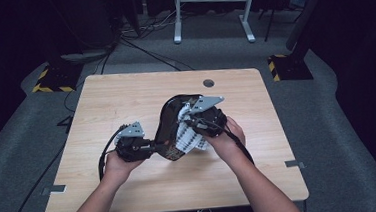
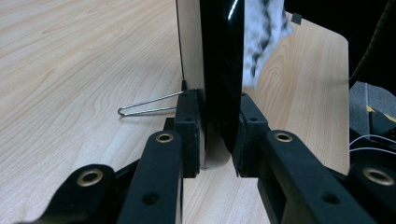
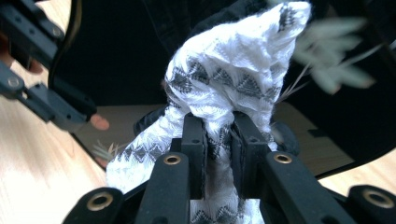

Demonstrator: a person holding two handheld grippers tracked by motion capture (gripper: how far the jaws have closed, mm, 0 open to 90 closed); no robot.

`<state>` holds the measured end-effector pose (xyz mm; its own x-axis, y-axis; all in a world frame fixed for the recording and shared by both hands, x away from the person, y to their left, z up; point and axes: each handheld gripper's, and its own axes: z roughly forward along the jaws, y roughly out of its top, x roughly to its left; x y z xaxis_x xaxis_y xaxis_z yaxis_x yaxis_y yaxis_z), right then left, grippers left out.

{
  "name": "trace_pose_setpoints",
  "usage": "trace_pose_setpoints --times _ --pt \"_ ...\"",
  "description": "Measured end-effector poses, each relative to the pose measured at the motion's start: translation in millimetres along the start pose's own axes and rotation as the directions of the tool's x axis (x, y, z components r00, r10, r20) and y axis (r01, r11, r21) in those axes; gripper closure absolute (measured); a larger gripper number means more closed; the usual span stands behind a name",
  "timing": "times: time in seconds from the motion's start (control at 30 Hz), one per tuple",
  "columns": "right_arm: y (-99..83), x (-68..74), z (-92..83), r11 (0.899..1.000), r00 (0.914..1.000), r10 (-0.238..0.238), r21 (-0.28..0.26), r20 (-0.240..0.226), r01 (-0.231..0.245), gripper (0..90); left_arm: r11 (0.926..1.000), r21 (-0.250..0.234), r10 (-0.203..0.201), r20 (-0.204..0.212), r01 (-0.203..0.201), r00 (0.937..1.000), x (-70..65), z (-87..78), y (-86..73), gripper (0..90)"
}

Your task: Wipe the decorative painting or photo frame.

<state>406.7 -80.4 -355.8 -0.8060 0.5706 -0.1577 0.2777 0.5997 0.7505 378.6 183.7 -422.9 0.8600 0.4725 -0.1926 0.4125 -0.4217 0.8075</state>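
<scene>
High view: wooden table [image 1: 125, 95] across the middle of the frame, grey floor around it, a white stand at the top centre. Two forearms entering from the bottom edge. Left gripper [image 1: 151, 147] left of centre, jaws pointing right and clamped on the lower edge of a glossy black tray [image 1: 165, 125], held up on its edge at the centre of the table. Right gripper [image 1: 189, 122] just right of centre, pressed against the tray's inner face with a white cloth with grey zigzag pattern [image 1: 187, 138] bunched under it. Small round hole [image 1: 208, 83] in the tabletop, upper centre.

Left gripper view: black jaws rising from the bottom, drawn narrow and pinching the tray's rim [image 2: 219, 93], which stands upright through the centre of the frame. Pale underside of the tray to the left of the black face. Thin wire loop [image 2: 144, 106] lying on the wood, left of centre, just beside the left jaw. Blurred cloth [image 2: 264, 37] at the upper right, behind the tray.

Right gripper view: jaws at the bottom centre, narrow, gripping a gathered fold of the cloth [image 3: 233, 70], which bulges up to the upper right. Dark tray face [image 3: 121, 51] behind it, with a pale leaf pattern at the right edge. Left gripper [image 3: 37, 100] at the upper left, with fingertips beside it.
</scene>
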Motion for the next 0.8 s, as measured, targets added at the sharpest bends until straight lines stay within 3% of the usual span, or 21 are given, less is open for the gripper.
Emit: trace_pose_setpoints --times 0.2,0.37,0.63,0.8 --pt "-24.7 2.6 20.3 0.998 0.9995 0.018 0.064 -0.026 -0.016 77.9 1.0 -0.002 -0.006 0.001 0.006 1.0 0.0 -0.2 0.2 75.7" --pt "-26.6 3.3 22.9 0.996 0.9995 0.011 0.084 -0.029 -0.008 77.9 1.0 -0.002 -0.009 0.0 0.009 1.0 -0.1 0.1 0.0 75.7" --pt "0.6 1.2 2.1 1.0 0.9999 -0.01 0.007 -0.011 0.01 77.9 1.0 -0.002 -0.006 0.0 0.006 1.0 -0.7 0.2 -0.2 75.6" --pt "-3.6 2.8 4.6 1.0 0.9999 0.001 -0.005 -0.017 -0.001 77.9 1.0 -0.002 -0.006 0.002 0.006 1.0 -0.1 0.0 -0.2 75.6"
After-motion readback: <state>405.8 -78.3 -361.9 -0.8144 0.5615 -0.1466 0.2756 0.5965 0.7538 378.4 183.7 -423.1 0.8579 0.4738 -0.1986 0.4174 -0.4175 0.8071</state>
